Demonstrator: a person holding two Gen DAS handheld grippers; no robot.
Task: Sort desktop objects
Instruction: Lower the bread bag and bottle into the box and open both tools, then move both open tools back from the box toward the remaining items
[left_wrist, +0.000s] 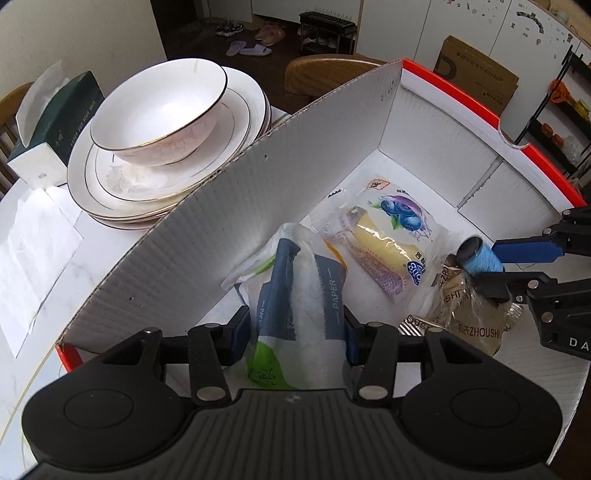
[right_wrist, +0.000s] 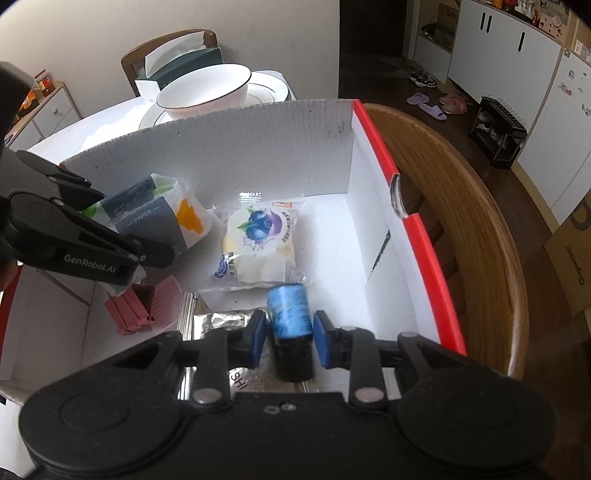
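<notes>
A white corrugated box (left_wrist: 221, 221) with a red rim stands on the table, and both grippers reach down into it. My left gripper (left_wrist: 297, 332) is shut on a soft tissue pack (left_wrist: 295, 295) marked PAPER, which is pinched narrower between the pads. My right gripper (right_wrist: 290, 332) is open. A blue roll (right_wrist: 290, 310) with a black end sits between its pads, a slim gap on each side. A blueberry snack packet (left_wrist: 391, 236) lies on the box floor beyond the two grippers. A brownish ZHOUSHI packet (left_wrist: 476, 325) lies under the right gripper.
A ribbed red item (right_wrist: 140, 306) and silver foil (right_wrist: 221, 319) lie at the near end of the box. Left of the box stands a bowl (left_wrist: 159, 110) on stacked plates, with a tissue box (left_wrist: 59, 118) behind. A wooden chair (right_wrist: 461, 221) curves along the box's right side.
</notes>
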